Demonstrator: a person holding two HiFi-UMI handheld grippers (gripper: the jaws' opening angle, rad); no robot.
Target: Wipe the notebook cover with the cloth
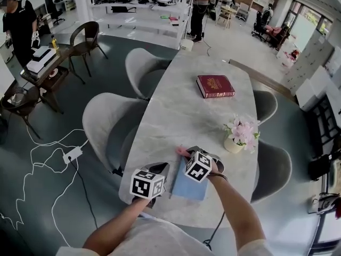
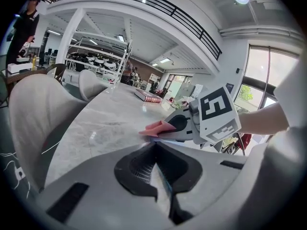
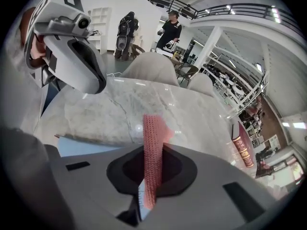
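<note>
Two tight grips: my left gripper (image 2: 154,147) clamps the notebook (image 1: 191,189) by its left edge, my right gripper (image 1: 190,154) pinches the cloth (image 3: 152,147) at its far edge. Wiping seems just starting; next, drag the cloth flat across it.

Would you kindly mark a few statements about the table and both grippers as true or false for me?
1. The right gripper is shut on the pink cloth. True.
2. The left gripper is open and empty. False: it is shut on the blue notebook, at its edge.
3. The red book lies under the grippers. False: it lies farther up the marble table, apart from them.
4. A pot of pink flowers stands on the table. True.
</note>
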